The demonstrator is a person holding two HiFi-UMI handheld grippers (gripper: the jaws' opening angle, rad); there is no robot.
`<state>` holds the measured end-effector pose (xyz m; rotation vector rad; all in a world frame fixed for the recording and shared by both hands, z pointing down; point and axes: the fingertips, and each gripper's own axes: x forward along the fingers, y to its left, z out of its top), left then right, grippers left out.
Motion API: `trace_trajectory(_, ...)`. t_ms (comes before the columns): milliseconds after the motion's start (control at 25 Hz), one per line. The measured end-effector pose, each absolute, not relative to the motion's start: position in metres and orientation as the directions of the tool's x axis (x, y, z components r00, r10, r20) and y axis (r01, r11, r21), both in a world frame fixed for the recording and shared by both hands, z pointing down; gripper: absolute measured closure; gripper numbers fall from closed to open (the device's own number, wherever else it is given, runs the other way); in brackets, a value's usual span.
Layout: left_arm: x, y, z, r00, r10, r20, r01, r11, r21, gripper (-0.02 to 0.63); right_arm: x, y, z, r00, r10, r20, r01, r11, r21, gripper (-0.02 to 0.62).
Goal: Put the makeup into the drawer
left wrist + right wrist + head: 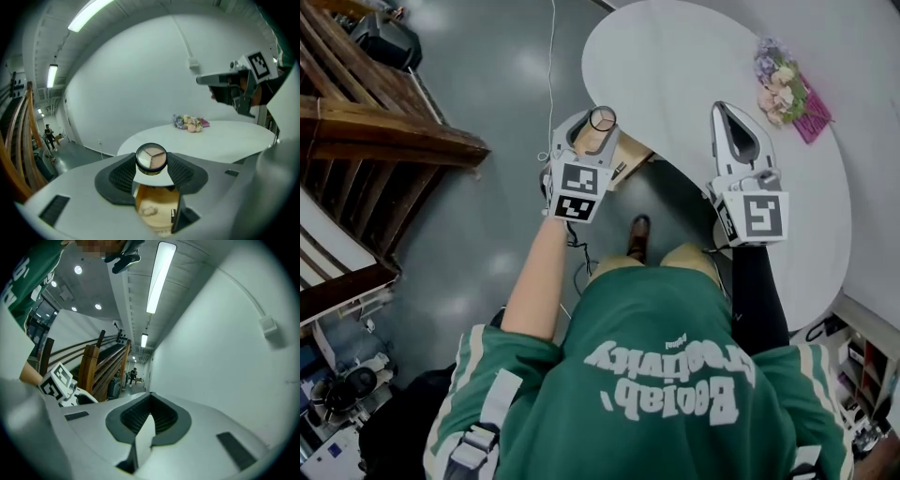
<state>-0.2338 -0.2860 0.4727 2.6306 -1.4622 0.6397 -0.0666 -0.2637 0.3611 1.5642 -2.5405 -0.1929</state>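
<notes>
Place: I'd call it a lab or studio hall.
Floor: polished grey floor, left of the head view.
Stairs: wooden staircase, upper left.
Lights: ceiling strip light, top of the right gripper view.
Walls: bare white wall behind a white table.

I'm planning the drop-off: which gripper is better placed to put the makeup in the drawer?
Left. The left gripper holds the round makeup compact right above the open drawer; the right gripper is shut, empty, over the table.
</notes>
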Motion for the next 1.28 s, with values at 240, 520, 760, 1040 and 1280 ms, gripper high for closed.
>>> trace_trajectory(240, -0.252, -0.270, 0.606, 0.412, -0.668, 0.619, -0.814, -0.576, -0.079, 0.377, -0.059, -0.255, 0.372, -0.427, -0.898, 0.102, -0.876, 0.439, 0.197, 0.586)
trace_trajectory(520, -0.267, -0.251, 0.702, 0.361, -0.518, 0.775, -0.821, -0.571, 0.001, 0.377, -0.046, -0.247, 0.385, -0.392, -0.909, 0.141, -0.887, 0.414, 0.202, 0.586)
trace_trajectory(760, -0.269, -0.241, 0.735, 0.329, -0.464, 0.822, -0.831, -0.556, 0.019, 0.377, -0.038, -0.244, 0.387, -0.379, -0.913, 0.149, -0.893, 0.403, 0.200, 0.586)
trace_trajectory(1040, -0.270, -0.236, 0.744, 0.316, -0.441, 0.840, -0.833, -0.553, 0.024, 0.377, -0.038, -0.242, 0.393, -0.379, -0.910, 0.170, -0.890, 0.408, 0.202, 0.586)
trace_trajectory(1280, -0.267, -0.233, 0.750, 0.314, -0.424, 0.849, -0.825, -0.564, 0.023, 0.376, -0.035, -0.240, 0.392, -0.371, -0.914, 0.167, -0.891, 0.401, 0.214, 0.586)
